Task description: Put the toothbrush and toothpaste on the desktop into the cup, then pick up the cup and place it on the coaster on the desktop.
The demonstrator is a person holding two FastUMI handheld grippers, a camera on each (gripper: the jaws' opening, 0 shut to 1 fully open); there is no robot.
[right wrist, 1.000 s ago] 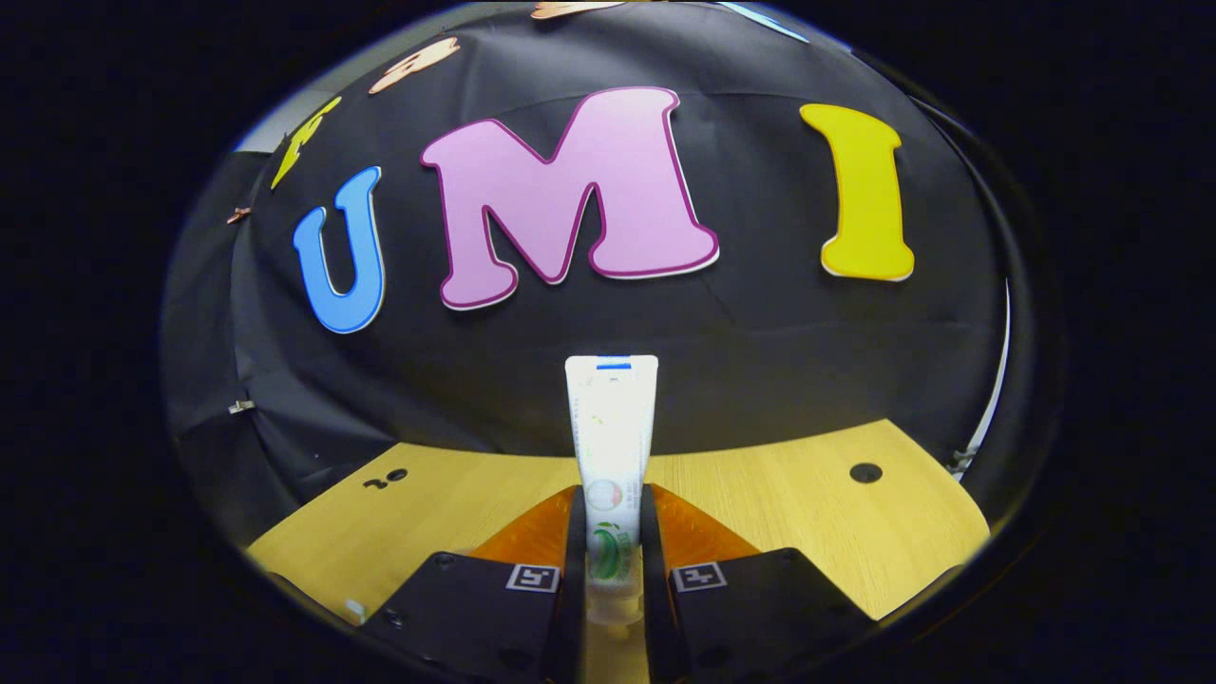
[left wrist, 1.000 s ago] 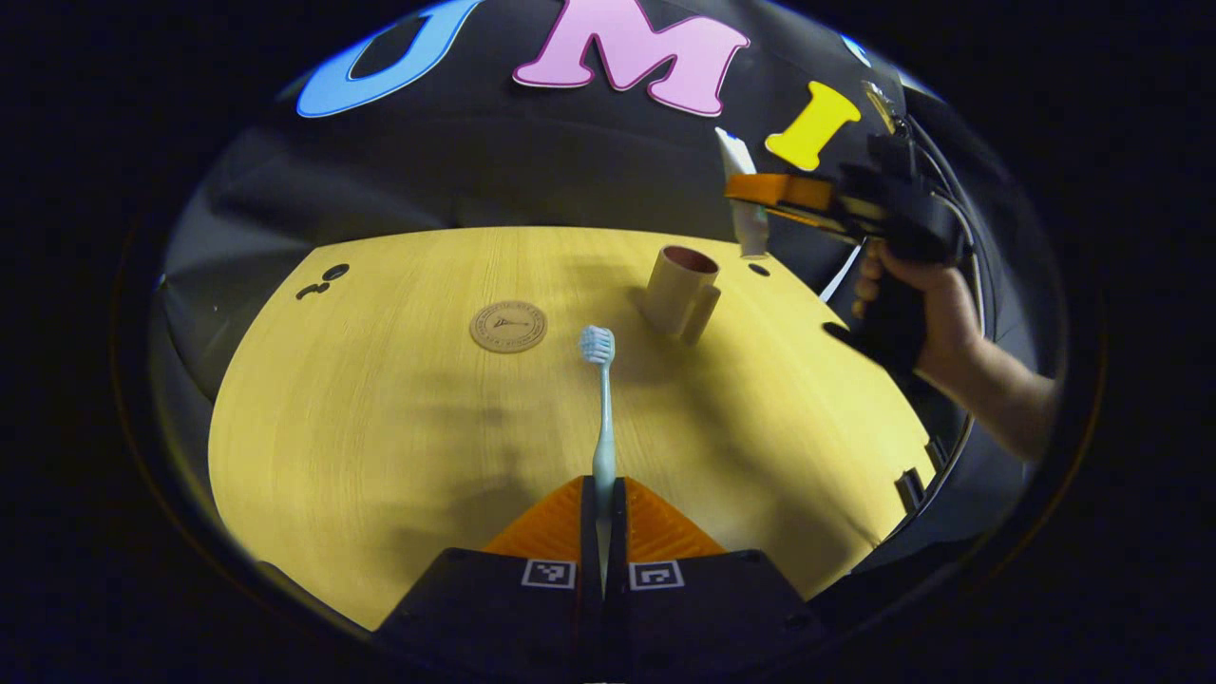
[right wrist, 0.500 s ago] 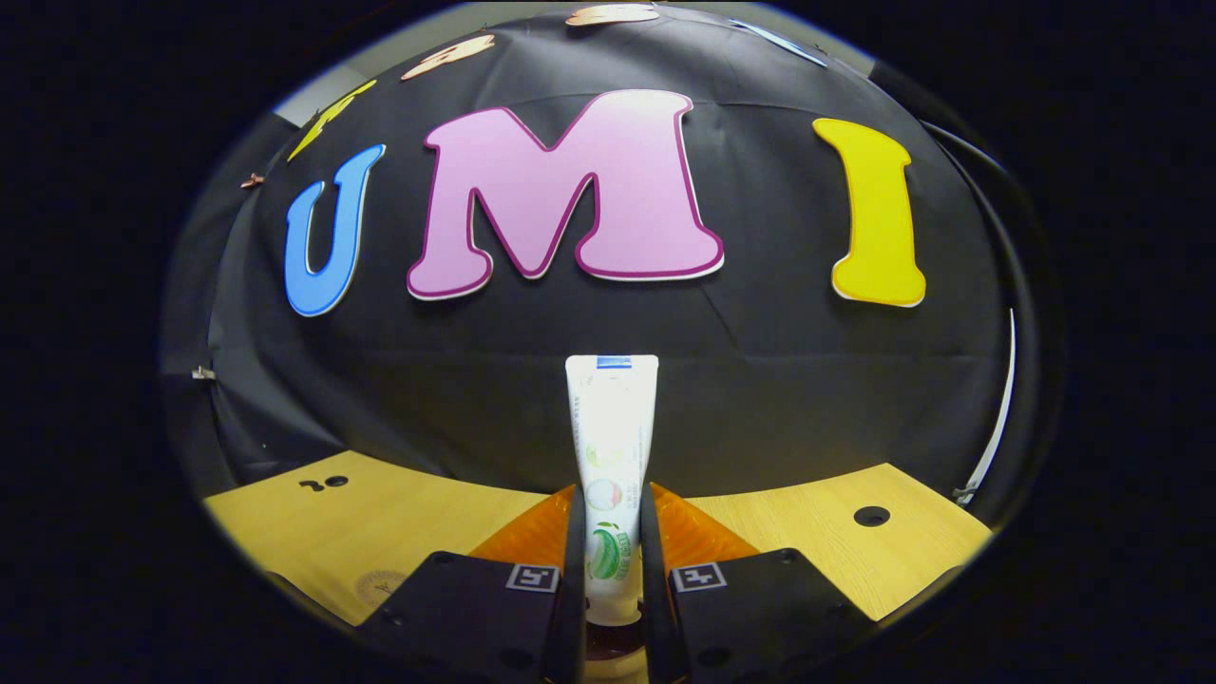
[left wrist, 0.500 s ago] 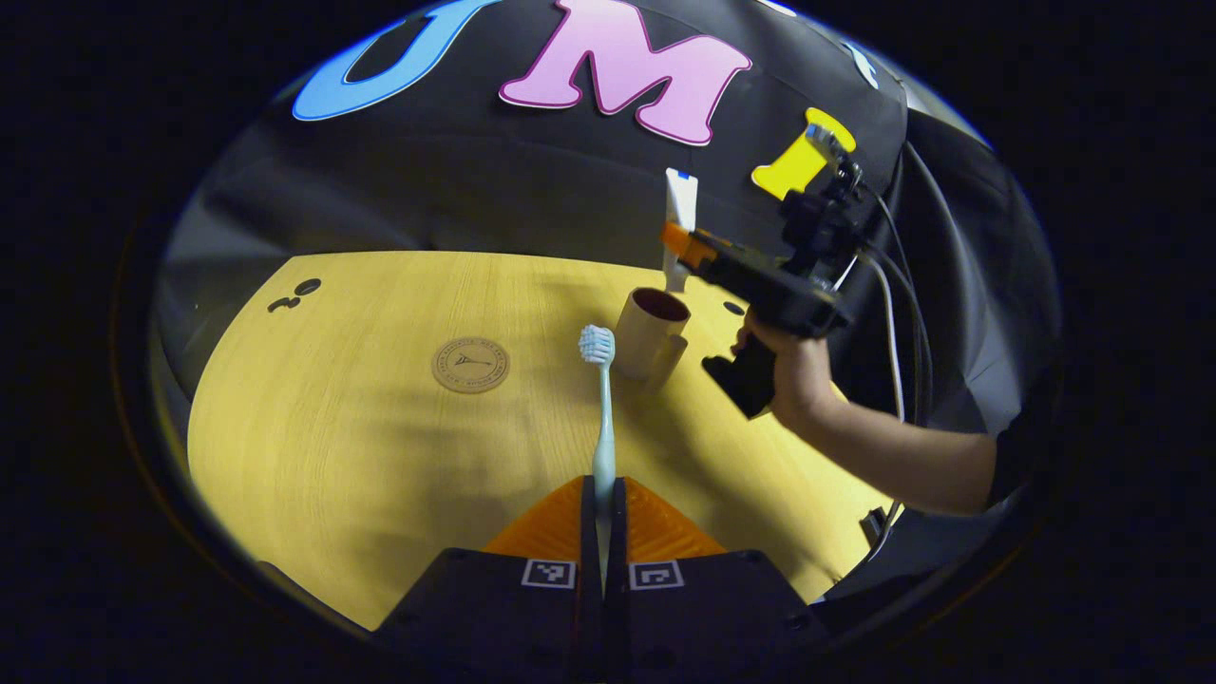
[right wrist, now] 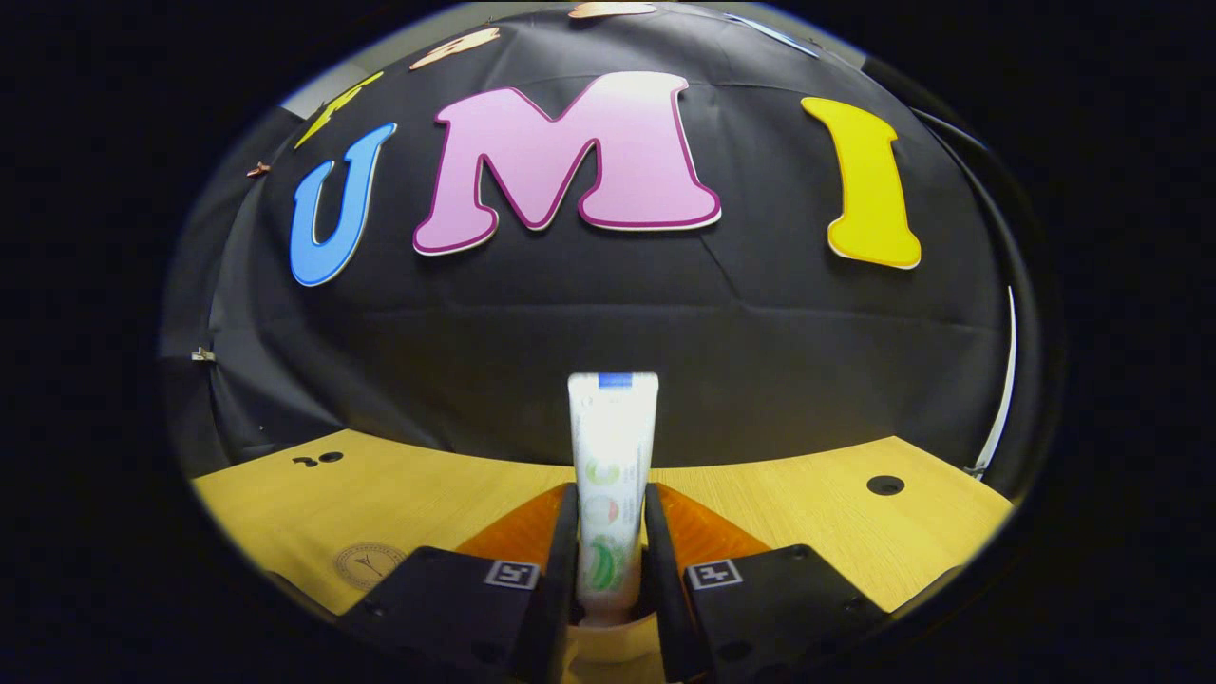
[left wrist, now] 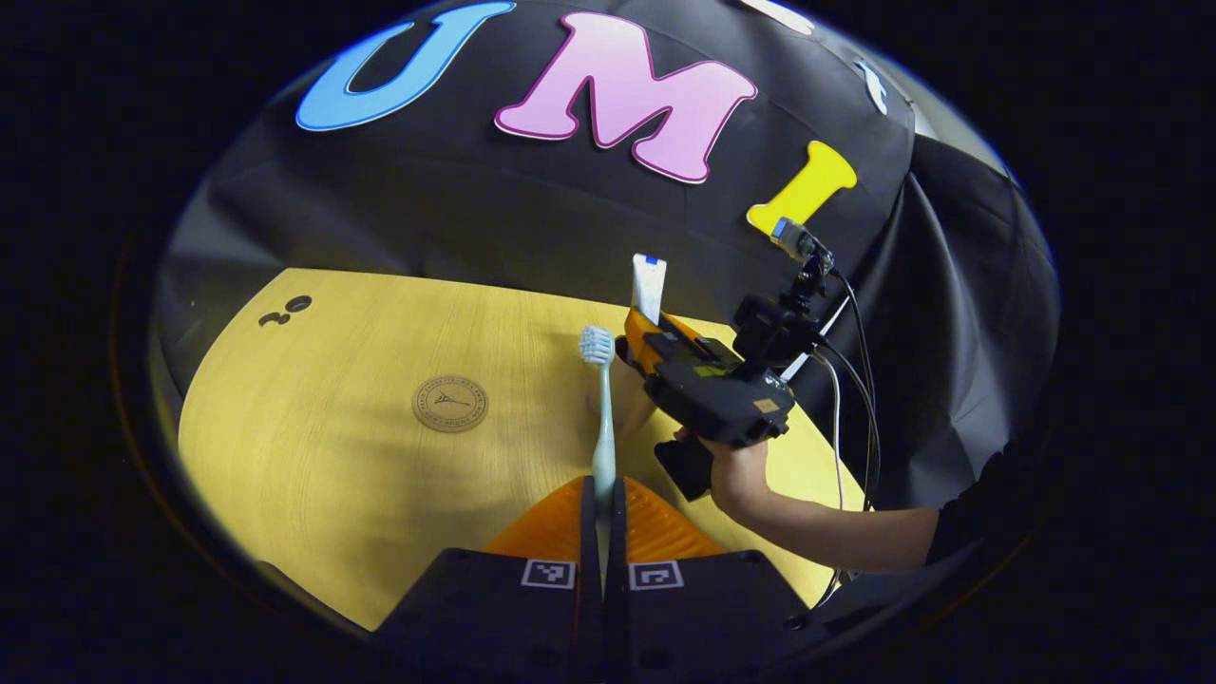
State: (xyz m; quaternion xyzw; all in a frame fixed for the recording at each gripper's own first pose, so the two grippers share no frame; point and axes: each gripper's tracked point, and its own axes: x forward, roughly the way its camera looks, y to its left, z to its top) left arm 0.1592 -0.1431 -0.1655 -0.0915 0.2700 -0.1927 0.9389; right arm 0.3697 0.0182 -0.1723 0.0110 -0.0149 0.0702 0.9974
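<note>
A recording booth: black cloth wall [right wrist: 608,323] behind a bare wooden desktop [left wrist: 332,456].

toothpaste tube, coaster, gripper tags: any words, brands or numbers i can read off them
None can be read.
toothpaste tube: coloured round marks and small print, too blurred to read.
coaster: a ring of tiny lettering round a central emblem, too small to read.
left gripper and right gripper: square black-and-white code tags, patterns, not text.

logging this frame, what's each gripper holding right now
Left gripper: closed on the toothbrush.
Right gripper: closed on the toothpaste.
</note>
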